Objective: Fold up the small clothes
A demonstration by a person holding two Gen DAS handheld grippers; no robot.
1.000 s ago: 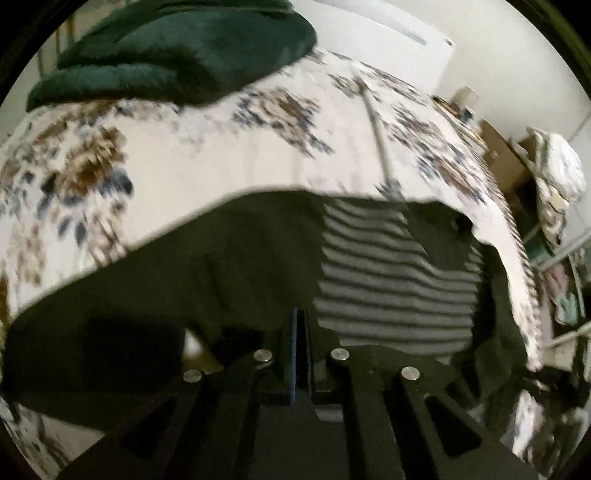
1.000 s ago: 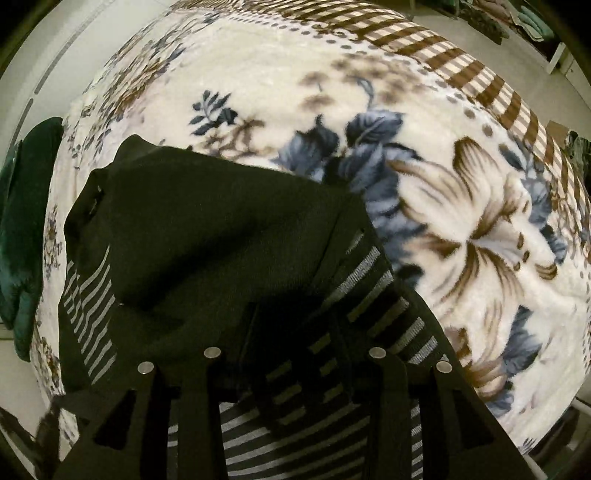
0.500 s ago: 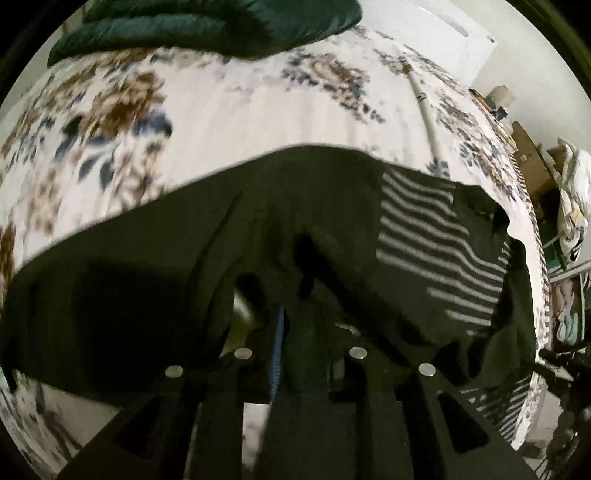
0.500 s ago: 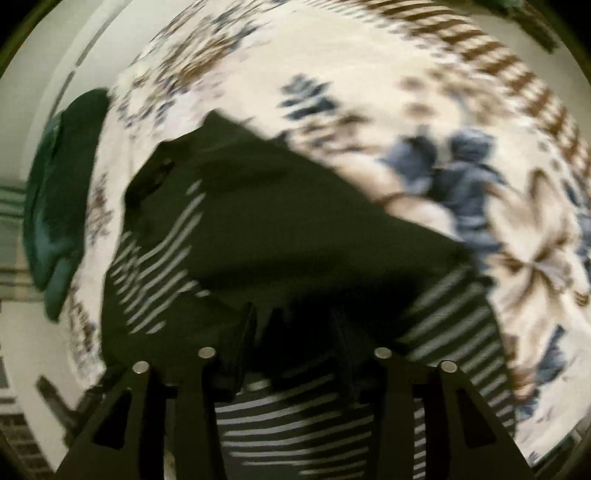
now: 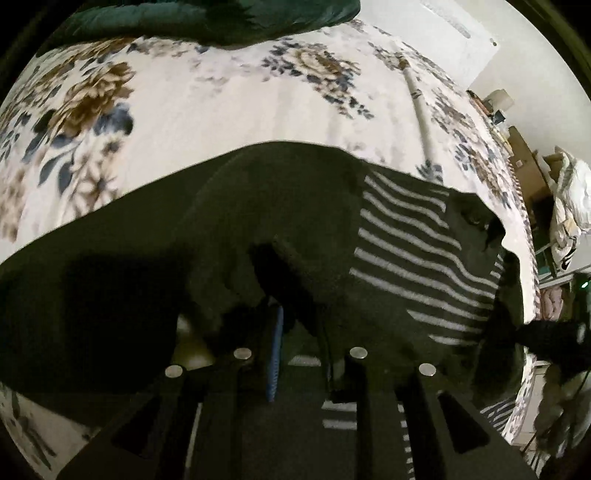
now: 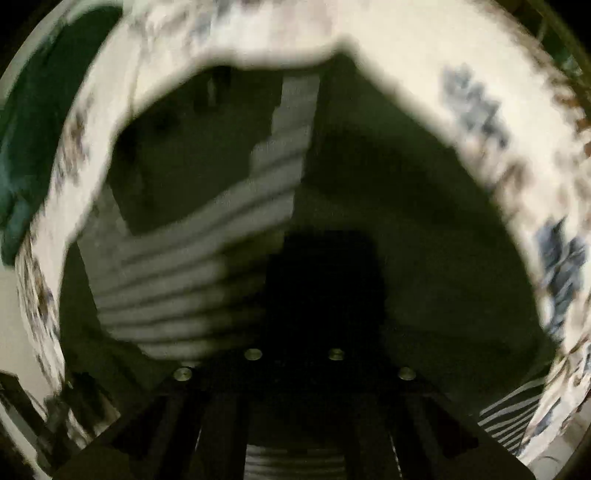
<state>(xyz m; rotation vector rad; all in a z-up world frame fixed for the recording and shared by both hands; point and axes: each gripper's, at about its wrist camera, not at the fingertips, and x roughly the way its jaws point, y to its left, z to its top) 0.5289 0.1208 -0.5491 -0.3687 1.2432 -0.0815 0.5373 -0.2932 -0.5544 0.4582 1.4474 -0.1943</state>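
Dark striped garment (image 5: 406, 251) on floral blanket (image 5: 229, 99): left gripper (image 5: 295, 325) looks clamped on cloth; right gripper (image 6: 295, 332) unclear. Carry edges level.

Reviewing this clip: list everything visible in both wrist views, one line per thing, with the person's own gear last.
garment: one, black with a white-striped panel, spread on the bedspread, nearest both grippers
bedspread: one, cream with brown and blue flowers, covering the bed under the garment
blanket: one, dark green, bunched at the far edge of the bed
clutter: several pale items, right edge of the left wrist view, too small to identify
left gripper: one, black, garment cloth bunched between its fingers
right gripper: one, black, low over the garment; fingertips lost in dark blur
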